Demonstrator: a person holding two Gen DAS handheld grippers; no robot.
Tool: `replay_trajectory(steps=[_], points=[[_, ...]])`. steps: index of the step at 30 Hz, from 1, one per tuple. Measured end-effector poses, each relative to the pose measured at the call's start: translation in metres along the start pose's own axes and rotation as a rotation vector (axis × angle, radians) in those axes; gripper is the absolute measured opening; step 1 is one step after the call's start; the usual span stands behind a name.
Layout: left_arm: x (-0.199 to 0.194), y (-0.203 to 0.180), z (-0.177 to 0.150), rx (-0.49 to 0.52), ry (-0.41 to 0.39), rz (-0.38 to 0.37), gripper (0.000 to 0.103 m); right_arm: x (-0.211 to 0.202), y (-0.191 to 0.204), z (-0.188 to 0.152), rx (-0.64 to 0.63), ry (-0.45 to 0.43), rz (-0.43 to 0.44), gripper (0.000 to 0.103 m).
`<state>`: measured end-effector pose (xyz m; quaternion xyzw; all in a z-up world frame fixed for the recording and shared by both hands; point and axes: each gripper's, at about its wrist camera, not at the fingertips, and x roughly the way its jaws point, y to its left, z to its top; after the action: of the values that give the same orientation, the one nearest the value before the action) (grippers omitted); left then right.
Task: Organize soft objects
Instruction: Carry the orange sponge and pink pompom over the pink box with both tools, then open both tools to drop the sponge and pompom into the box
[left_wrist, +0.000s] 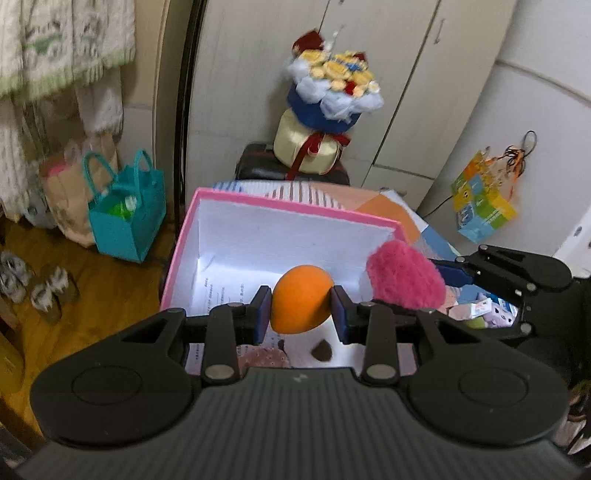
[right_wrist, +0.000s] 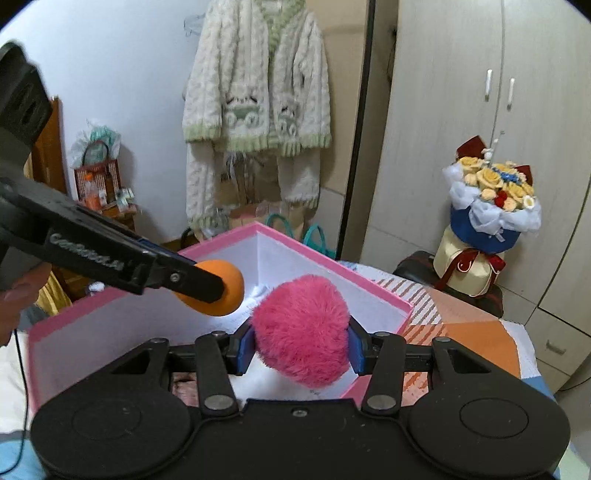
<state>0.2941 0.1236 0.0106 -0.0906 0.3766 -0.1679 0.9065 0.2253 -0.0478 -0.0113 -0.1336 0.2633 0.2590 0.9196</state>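
Note:
My left gripper (left_wrist: 301, 308) is shut on an orange soft ball (left_wrist: 301, 301) and holds it over the open pink box (left_wrist: 295, 210) with white inner walls. My right gripper (right_wrist: 301, 345) is shut on a fluffy pink ball (right_wrist: 301, 328) at the box's right rim (right_wrist: 369, 291). The pink ball (left_wrist: 404, 275) and the right gripper also show in the left wrist view, and the orange ball (right_wrist: 225, 286) in the right wrist view. A pinkish soft item (left_wrist: 264, 356) and a small dark piece (left_wrist: 322, 350) lie on the box floor.
The box rests on a patterned bedspread (right_wrist: 472, 328). A flower bouquet (left_wrist: 325, 110) stands on a dark case behind it. A teal bag (left_wrist: 127, 218) and a paper bag sit on the wooden floor at left. A cardigan (right_wrist: 258, 103) hangs on the wall. Wardrobe doors (right_wrist: 480, 92) lie behind.

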Motion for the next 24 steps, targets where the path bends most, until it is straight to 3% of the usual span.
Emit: replay_trajectory(steps=[6,9,11,20,24], points=[[0.017,0.007,0.006,-0.019,0.031,0.016,0.034,0.023,0.001,0.004,-0.068,0.029,-0.009,0.056],[0.020,0.005,0.004,-0.009,0.044,0.016,0.036,0.031,-0.002,0.005,-0.058,0.040,-0.007,0.061],[0.019,0.003,0.002,0.008,0.032,0.021,0.043,0.030,-0.004,0.003,-0.046,0.032,-0.010,0.072],[-0.025,-0.001,-0.013,0.070,-0.017,-0.018,0.050,-0.032,-0.018,-0.016,0.139,-0.064,0.100,0.073],[-0.052,-0.016,-0.024,0.136,-0.037,-0.039,0.054,-0.059,-0.012,-0.024,0.173,-0.071,0.105,0.073]])
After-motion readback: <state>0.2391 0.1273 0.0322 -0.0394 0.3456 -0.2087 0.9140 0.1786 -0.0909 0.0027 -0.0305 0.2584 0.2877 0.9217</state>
